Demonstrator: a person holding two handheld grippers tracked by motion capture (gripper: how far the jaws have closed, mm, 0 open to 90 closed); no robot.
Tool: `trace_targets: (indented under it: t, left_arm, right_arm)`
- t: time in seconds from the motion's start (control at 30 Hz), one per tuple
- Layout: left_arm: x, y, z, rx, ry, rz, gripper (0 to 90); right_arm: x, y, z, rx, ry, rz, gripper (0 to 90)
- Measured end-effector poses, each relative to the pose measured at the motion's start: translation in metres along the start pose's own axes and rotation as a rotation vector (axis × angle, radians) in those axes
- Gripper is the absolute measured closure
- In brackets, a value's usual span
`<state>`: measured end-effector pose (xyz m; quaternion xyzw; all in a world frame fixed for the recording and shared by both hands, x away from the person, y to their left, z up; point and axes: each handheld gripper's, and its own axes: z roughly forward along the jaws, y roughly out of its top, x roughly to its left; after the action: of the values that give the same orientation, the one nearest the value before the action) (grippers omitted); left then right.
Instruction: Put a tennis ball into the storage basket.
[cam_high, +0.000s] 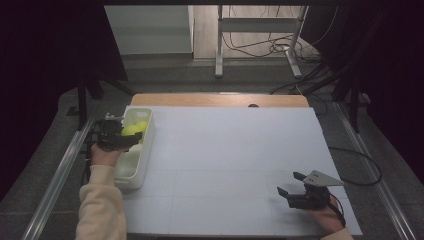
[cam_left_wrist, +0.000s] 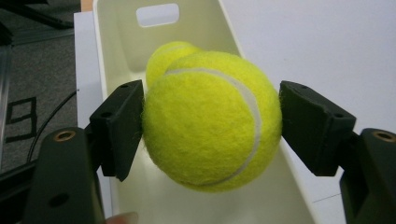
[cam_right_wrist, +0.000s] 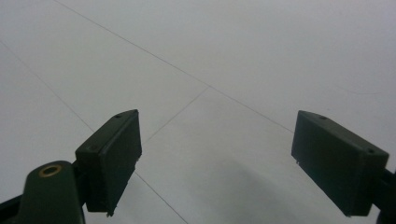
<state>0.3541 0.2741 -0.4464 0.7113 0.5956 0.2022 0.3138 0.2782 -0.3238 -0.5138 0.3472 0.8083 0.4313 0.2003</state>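
High view: left gripper (cam_high: 131, 136) over the white bin (cam_high: 142, 160) at the table's left edge, jaws clamped on a yellow-green tennis ball (cam_high: 131, 130) held above the bin's far half; hand (cam_high: 105, 156) and cream sleeve (cam_high: 100, 205) coming in from the bottom left. Second tennis ball (cam_high: 143, 124) just beyond the held one, inside the bin toward its far end. Bin long and narrow, lying lengthwise along the left border of the white table (cam_high: 230, 165), its near end pale and bare. Right gripper (cam_high: 290, 186) low over the table's near right part, well apart from the bin, jaws spread with nothing between them, grey three-cornered plate (cam_high: 322, 178) on top, hand (cam_high: 327, 216) behind it at the bottom edge. Left gripper view: held ball (cam_left_wrist: 212, 120) squeezed between both black pads (cam_left_wrist: 122, 126), touching each on its side, white seam curving across the felt; other ball (cam_left_wrist: 164, 58) partly hidden behind it, lower in the bin, whether the two touch not clear. Bin wall (cam_left_wrist: 114, 46) running away from the camera, with an oblong handle slot (cam_left_wrist: 158, 15) in the far end; grey floor to the left, white tabletop to the right. Fingertip just visible at the bottom edge. Right gripper view: both black pads (cam_right_wrist: 114, 156) wide apart above plain white tabletop (cam_right_wrist: 224, 60) crossed by thin seam lines, faint shadow beneath.
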Motion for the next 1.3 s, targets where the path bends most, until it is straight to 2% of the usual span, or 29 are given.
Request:
trace_targets:
  t: [0.3, 0.33, 0.4, 0.5, 0.67, 0.8, 0.93, 1.0, 1.17, 1.2, 1.3]
  left_arm:
    - [0.001, -0.001, 0.000, -0.013, -0.001, -0.012, 26.2]
    - [0.002, 0.000, -0.002, -0.026, 0.015, -0.019, 24.9]
    - [0.002, 0.001, -0.004, -0.038, 0.032, -0.029, 13.4]
    - [0.002, 0.002, -0.009, -0.080, 0.015, -0.037, 6.9]
    - [-0.002, 0.003, -0.014, -0.123, -0.034, -0.024, 6.9]
    - [-0.006, 0.004, -0.019, -0.166, -0.116, -0.015, 6.9]
    - [-0.011, 0.002, -0.023, -0.192, -0.161, 0.002, 7.4]
    - [-0.017, 0.001, -0.024, -0.208, -0.199, 0.018, 7.4]
    - [-0.035, -0.001, -0.025, -0.230, -0.242, 0.077, 7.3]
    - [-0.035, -0.001, -0.025, -0.230, -0.242, 0.077, 7.2]
    - [-0.048, -0.003, -0.028, -0.246, -0.285, 0.107, 7.3]
  right_arm:
    - [0.000, 0.000, 0.001, 0.001, 0.002, -0.001, 16.7]
    - [0.000, 0.000, 0.000, 0.001, 0.001, -0.001, 16.7]
    - [0.000, 0.000, 0.000, 0.000, 0.002, -0.002, 16.6]
    - [0.000, 0.000, 0.000, 0.000, 0.002, -0.003, 16.6]
    - [0.000, 0.000, 0.001, 0.000, 0.006, -0.003, 16.6]
    - [-0.001, 0.001, 0.002, 0.000, 0.005, -0.003, 16.6]
    - [-0.001, 0.001, 0.002, -0.007, 0.011, 0.005, 16.6]
    - [-0.002, 0.002, 0.003, -0.009, 0.015, 0.007, 16.6]
    - [-0.001, 0.002, 0.002, -0.010, 0.026, 0.001, 16.5]
    - [-0.001, 0.002, 0.002, -0.015, 0.028, 0.002, 16.6]
    - [-0.001, 0.001, 0.000, -0.016, 0.027, 0.005, 16.6]
